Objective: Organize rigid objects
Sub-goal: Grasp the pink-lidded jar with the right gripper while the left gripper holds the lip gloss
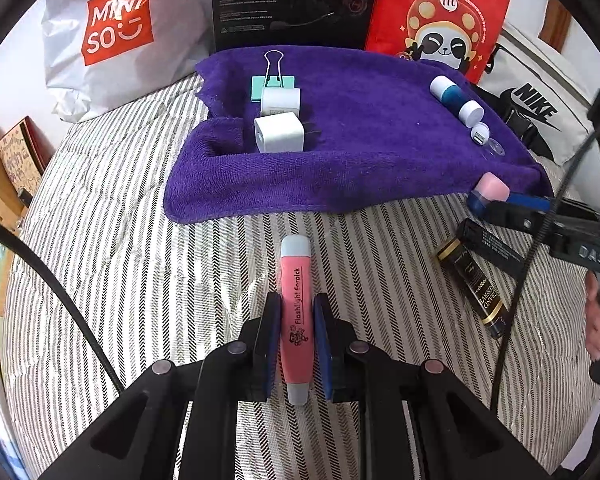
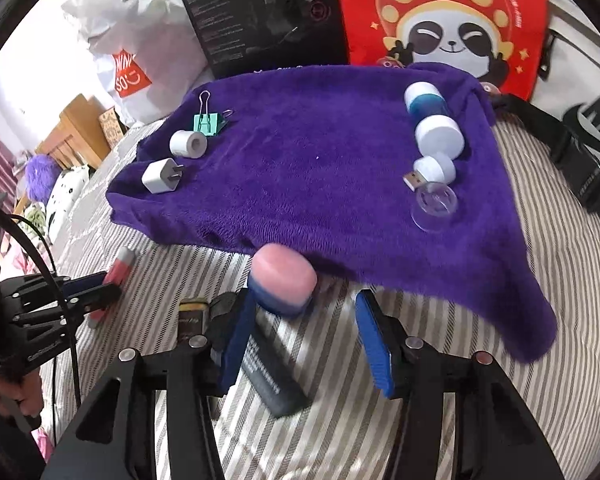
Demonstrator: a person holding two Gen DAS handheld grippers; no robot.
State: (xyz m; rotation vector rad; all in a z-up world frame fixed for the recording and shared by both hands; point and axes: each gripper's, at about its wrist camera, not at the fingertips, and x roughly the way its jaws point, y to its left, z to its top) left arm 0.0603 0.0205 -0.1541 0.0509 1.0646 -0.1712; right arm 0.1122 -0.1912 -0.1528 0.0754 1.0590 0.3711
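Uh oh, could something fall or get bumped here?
Maybe. The left gripper pinches the pink flashlight near its middle; the smooth body might slip when lifted. The right gripper has open fingers, with the pink-lidded jar just ahead of them at the purple towel edge; closing off-centre could nudge it away. The black box beneath those fingers might get knocked too.

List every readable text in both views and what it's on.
"MINI SO": white plastic bag
"Flashlight Earpick": pink pen-shaped tool held in left gripper
"NIKE": white fabric bag
"Hi": red panda bag; its Chinese lines too small
"GRAND RESERVE": black-gold tube
"DAS": right gripper, as the left wrist view shows it
Black box: print too small
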